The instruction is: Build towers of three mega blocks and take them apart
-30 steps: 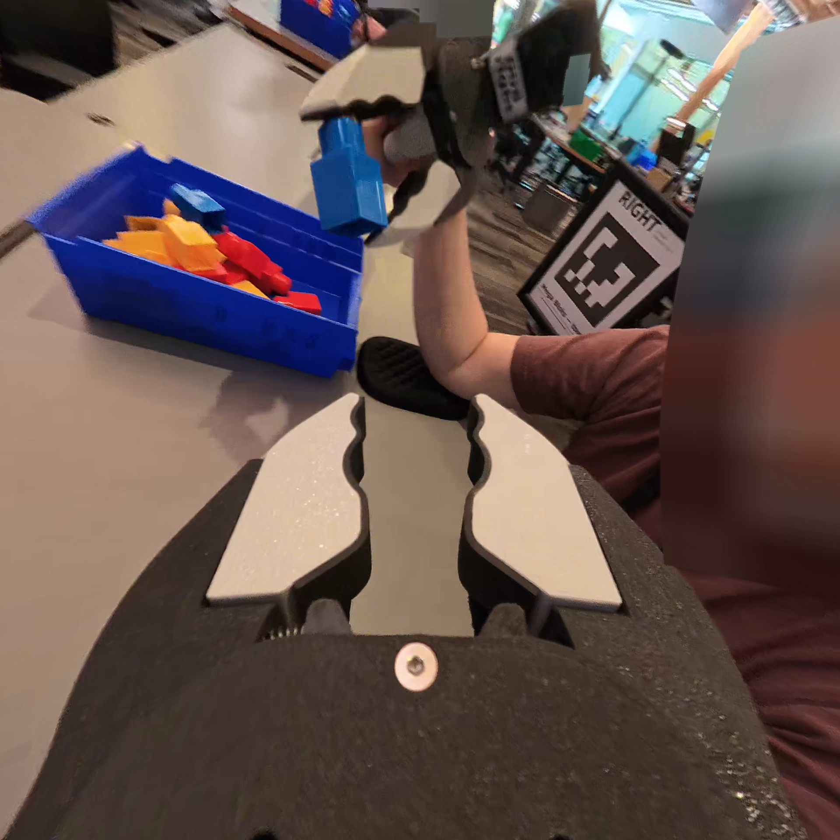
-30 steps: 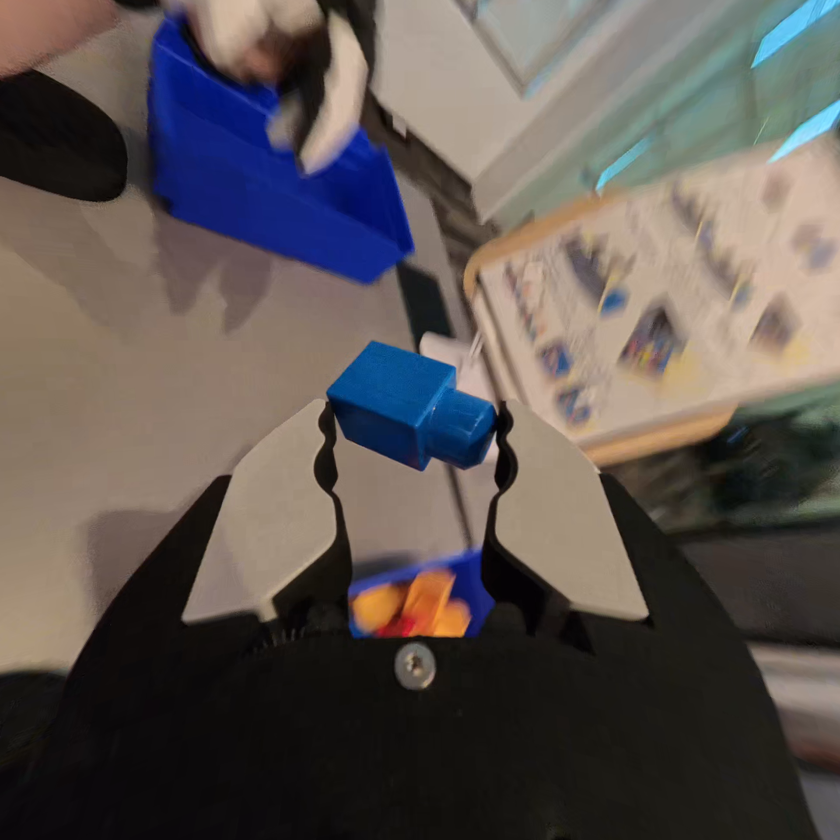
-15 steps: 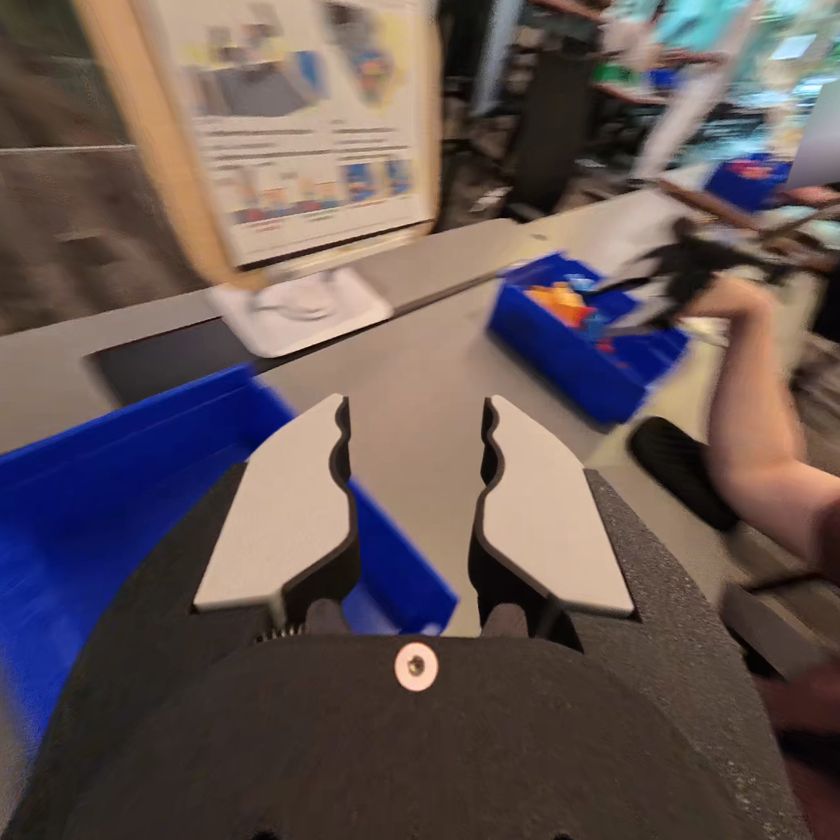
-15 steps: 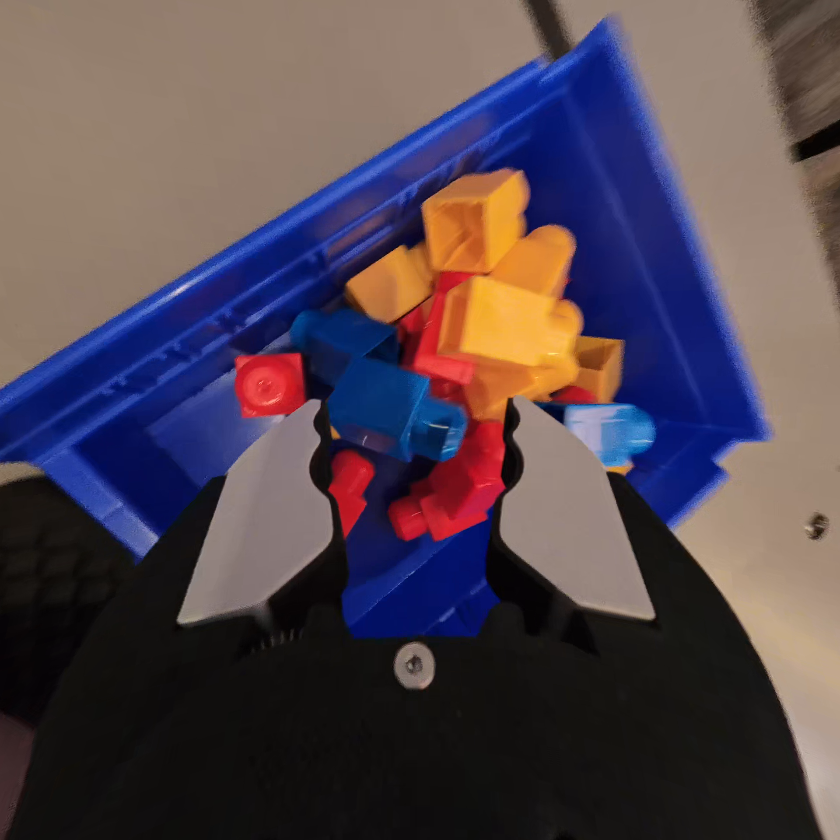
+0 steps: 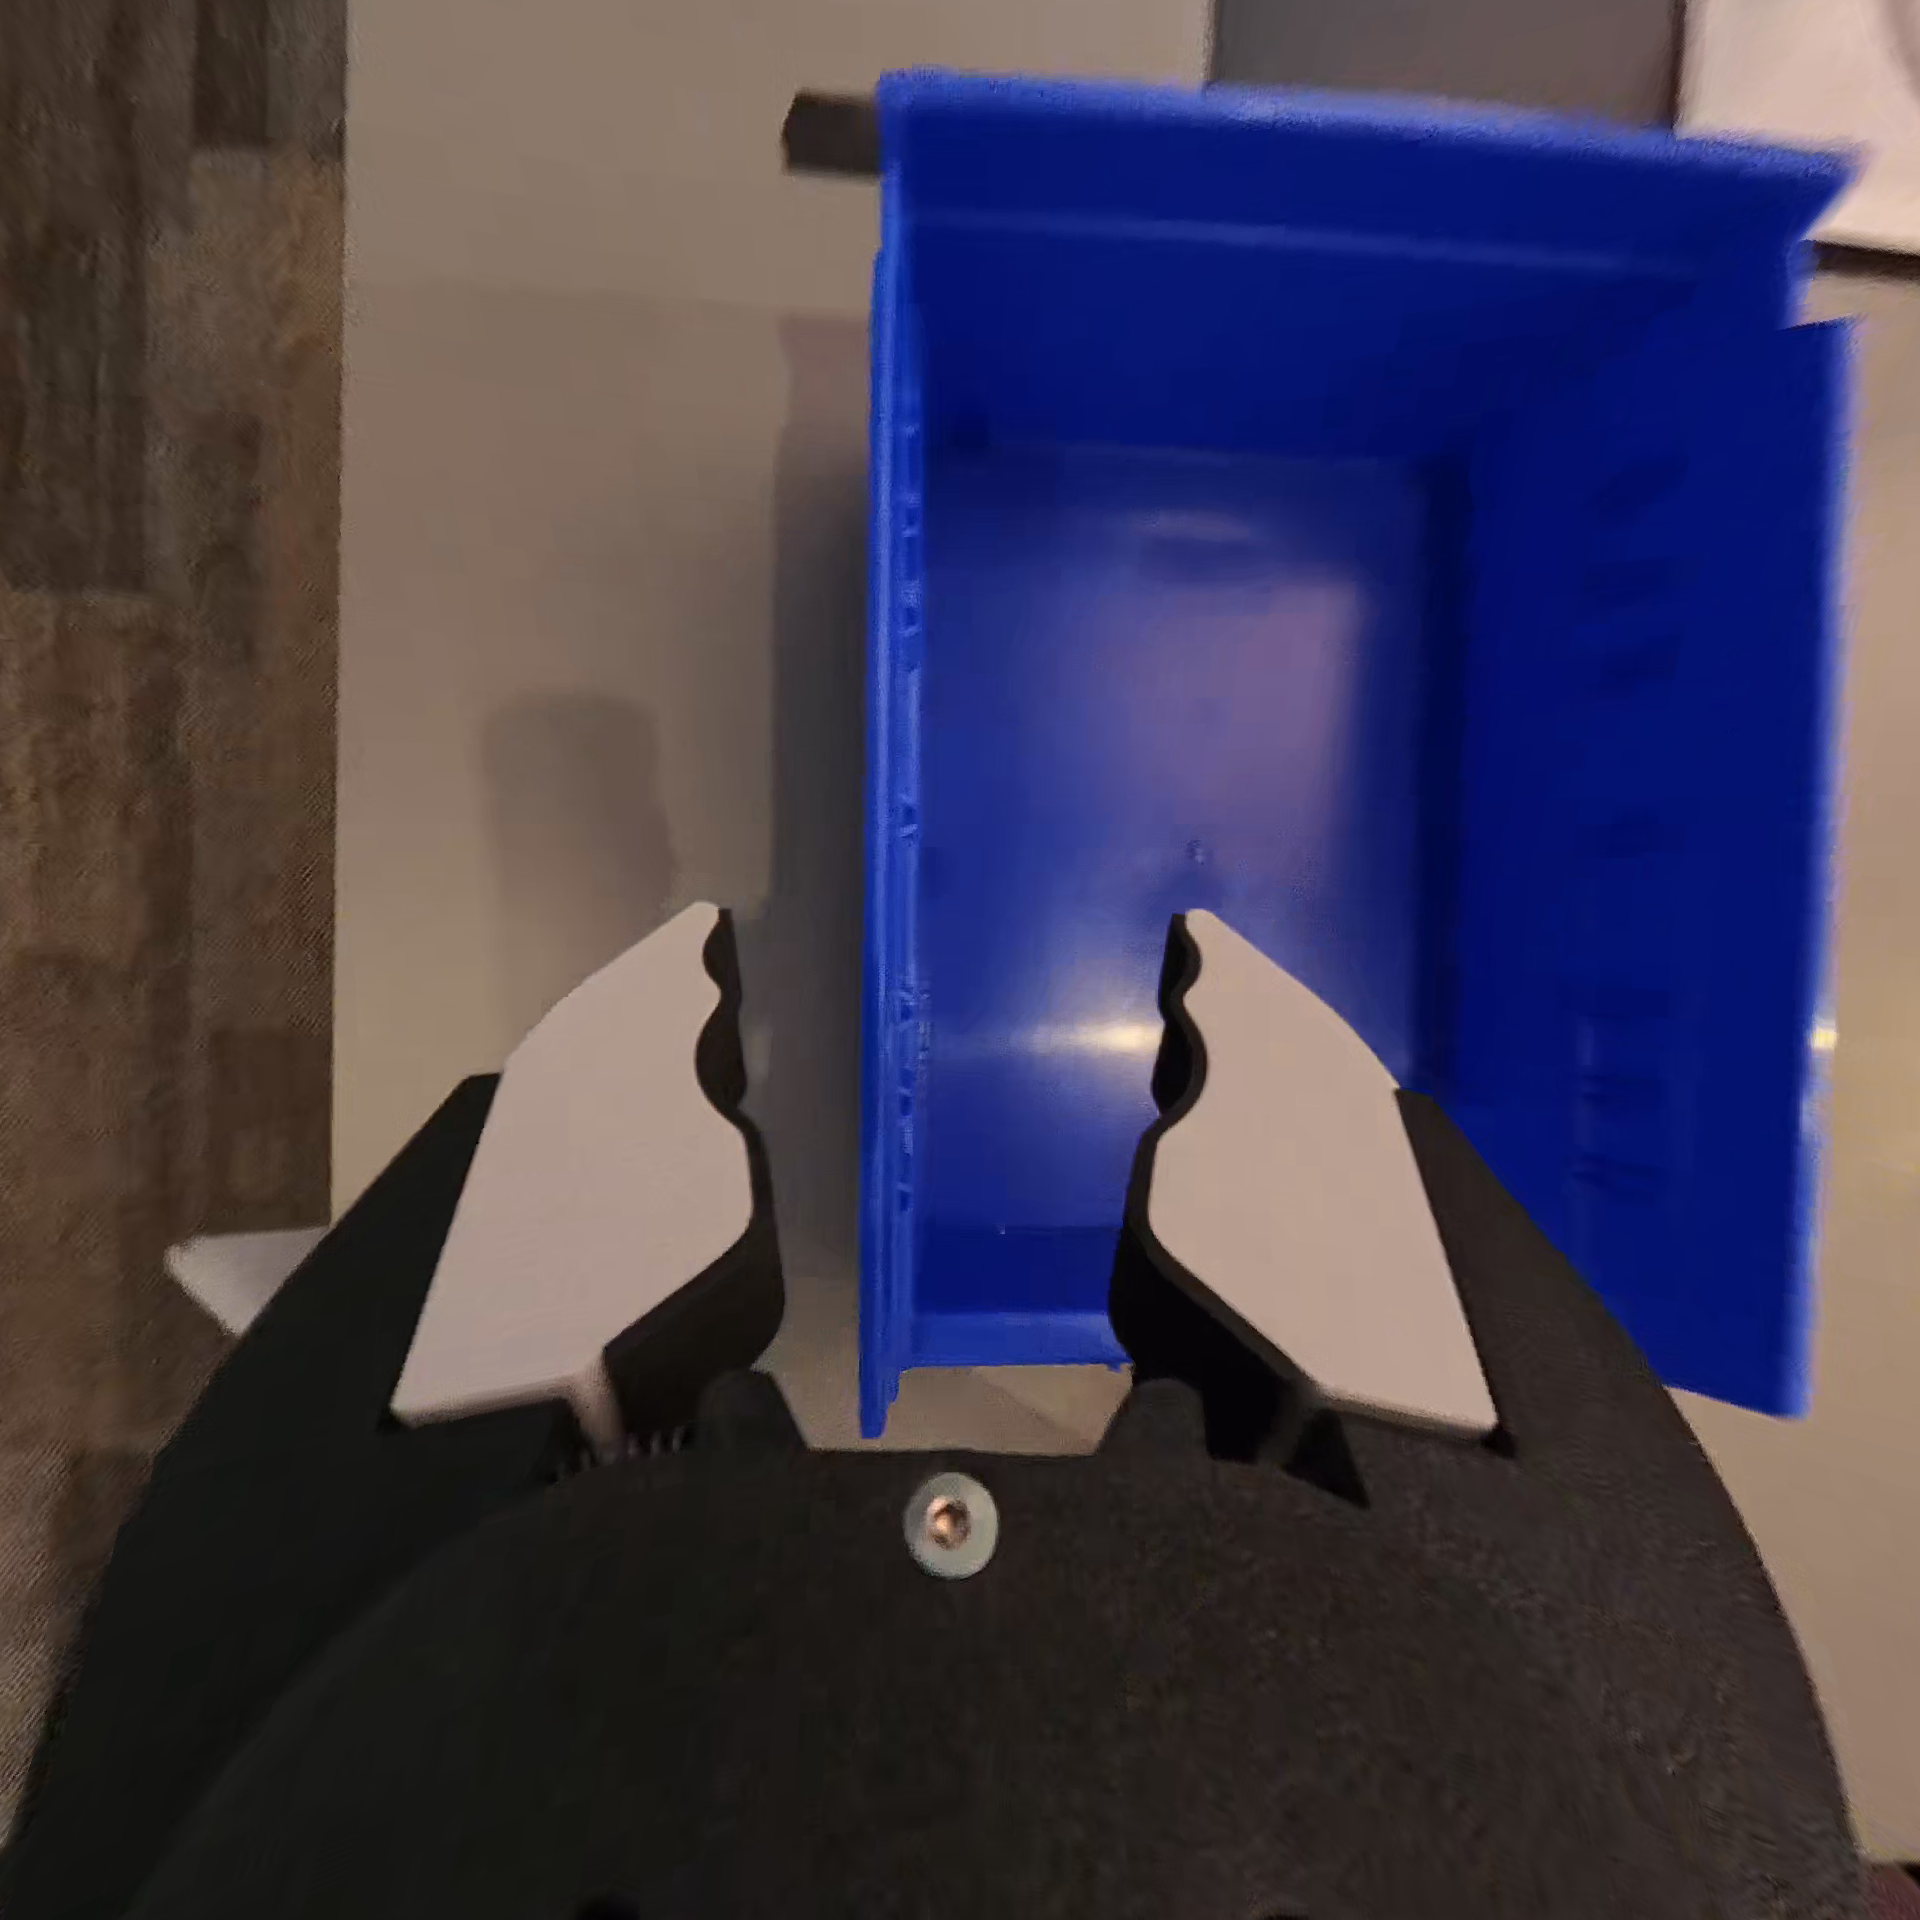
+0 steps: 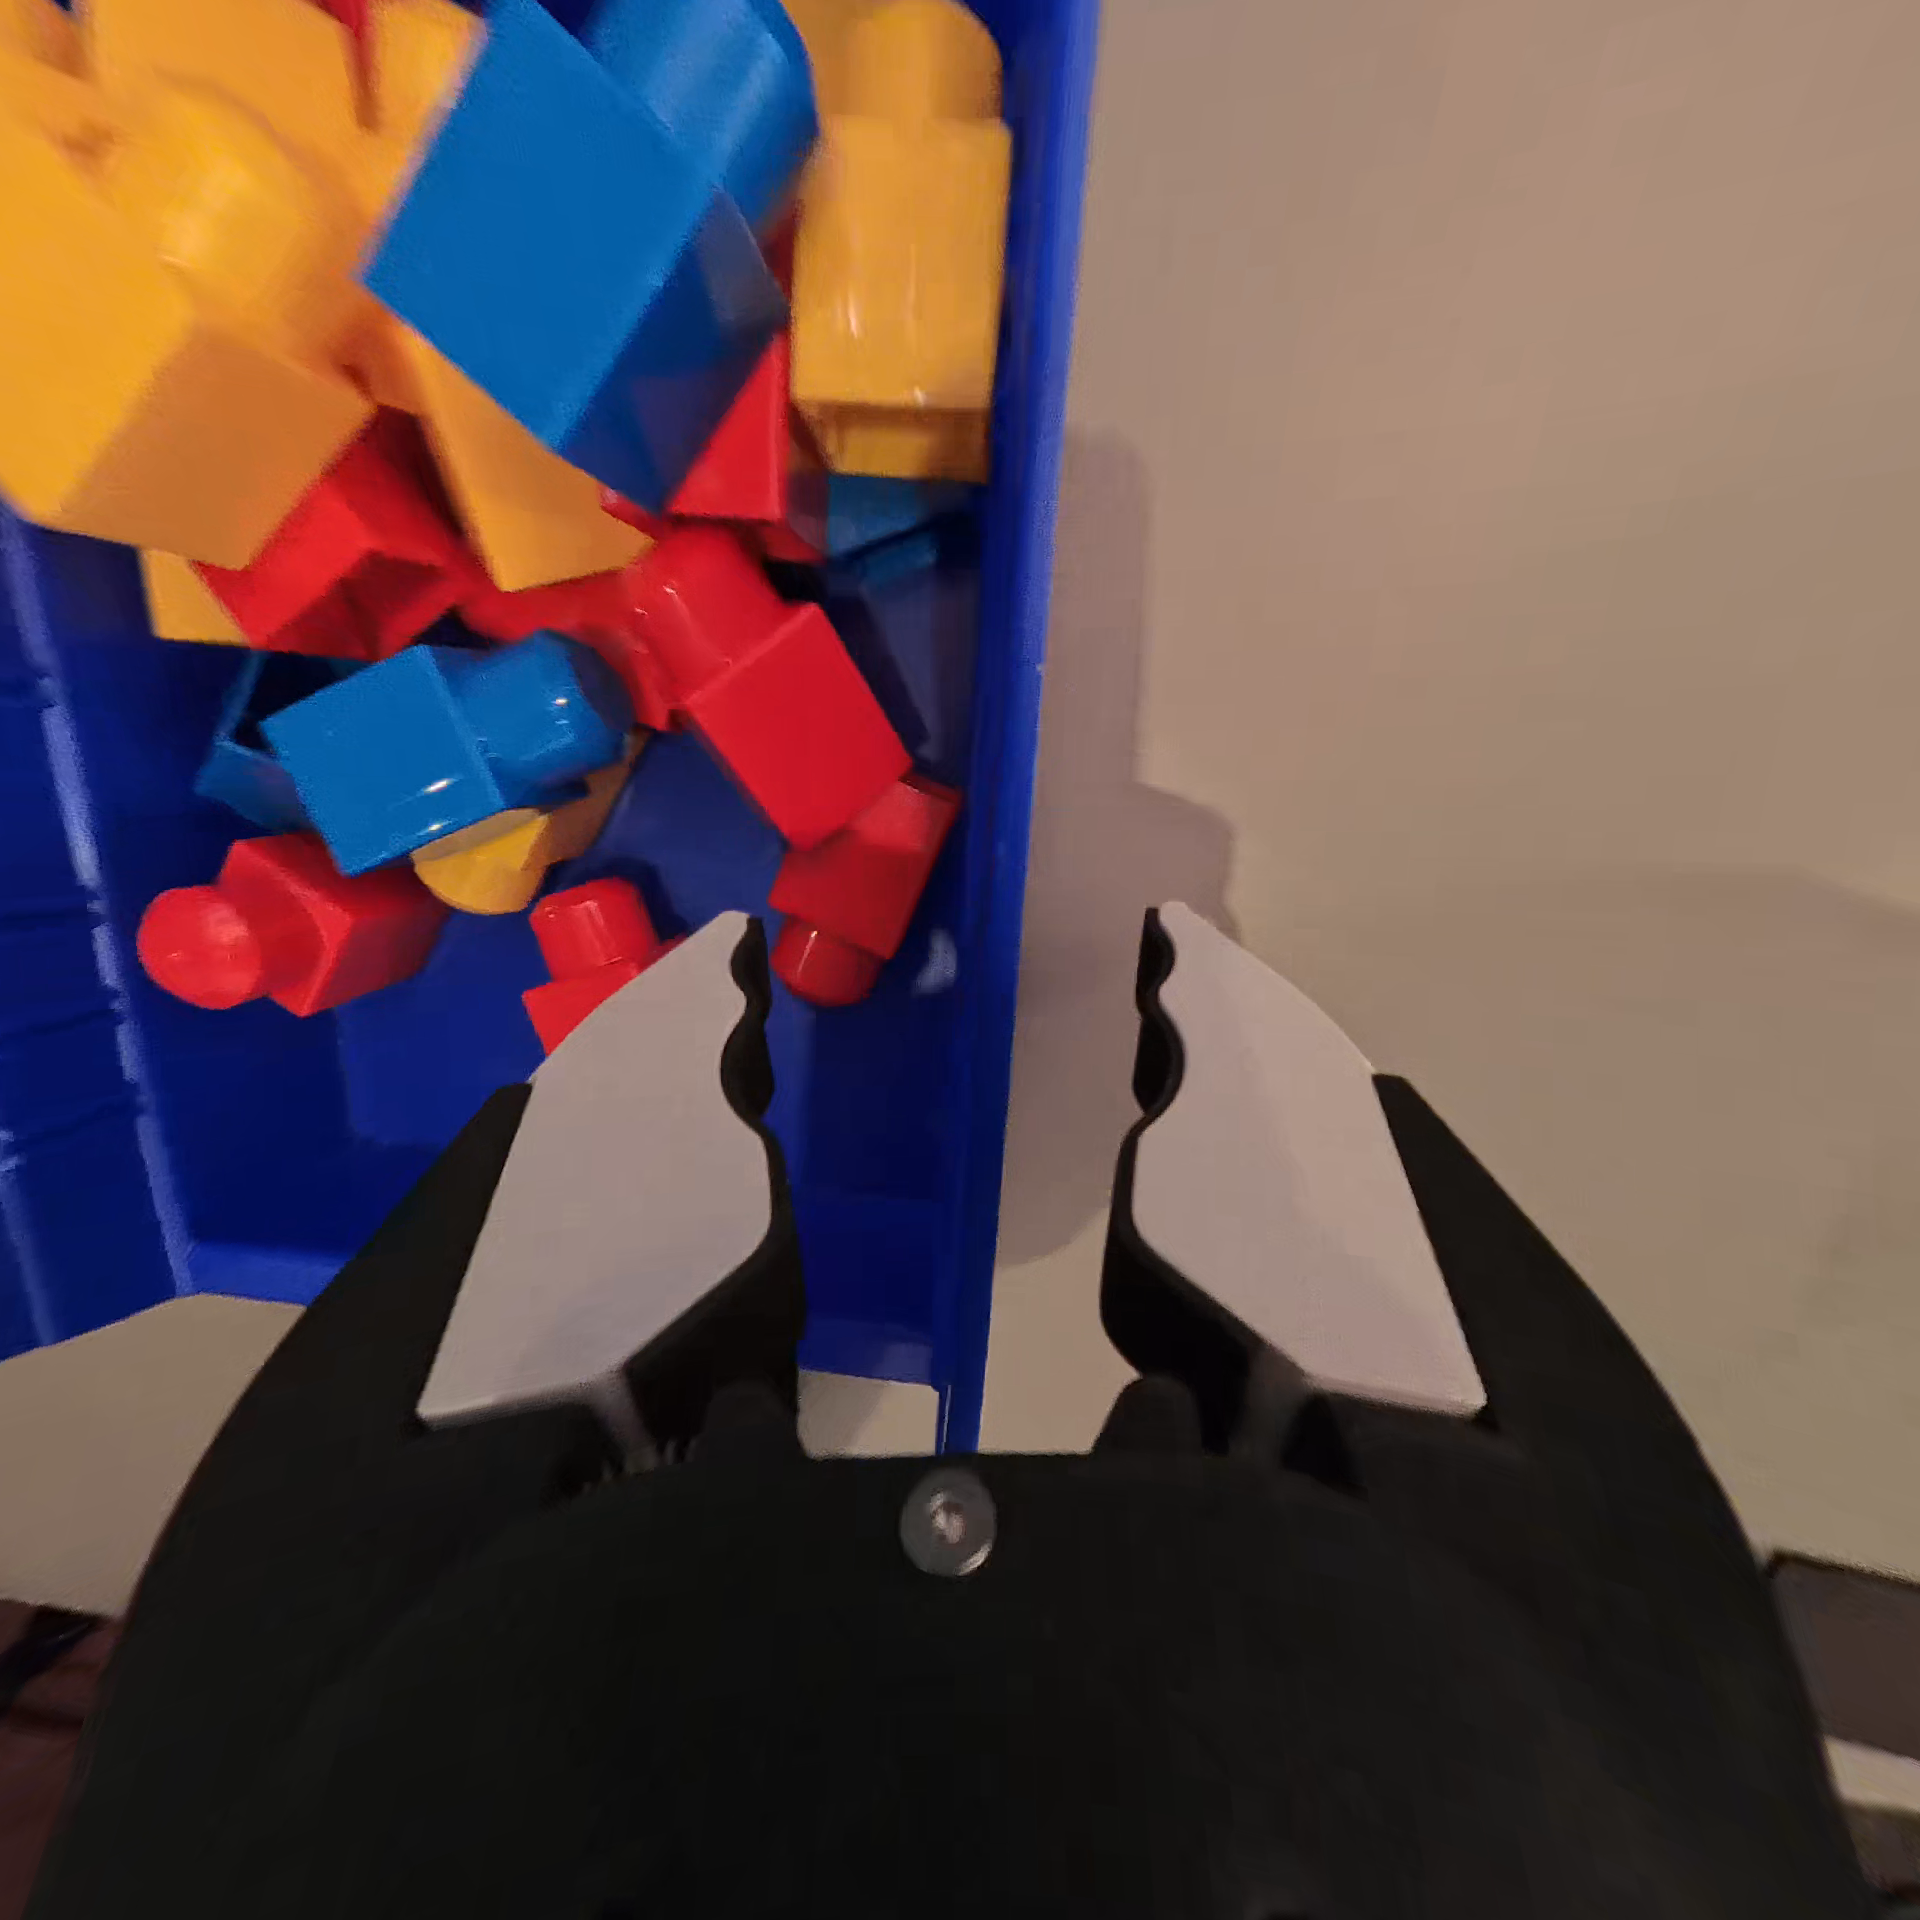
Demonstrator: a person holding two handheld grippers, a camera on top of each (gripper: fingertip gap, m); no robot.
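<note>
The left tongs (image 5: 951,920) are standing wide open with nothing between them, and they are hanging over the side wall of a blue bin (image 5: 1621,727) whose inside is showing no blocks at all. The right tongs (image 6: 948,920) are also standing open and holding nothing; they are straddling the side wall of the other bin (image 6: 1013,623), with 1 finger (image 6: 634,1101) over its inside and the other over the table (image 6: 1507,468). The blocks (image 6: 520,416), in yellow, red and blue, are lying in a loose heap in this second bin, and a red block (image 6: 852,894) is lying just beside the left fingertip, close to the wall. No tower of 3 is showing in either view, so I judge that the building is not yet started here. The risk I am seeing is in the next pick: if the right tongs are closing where they are now, they may pinch the bin wall instead of a block, and lift or tip the bin. The heap is also tangled, so a grasp may catch a stud only and the block may slip. Both views are a little blurred, so the exact heights are hard to tell.
</note>
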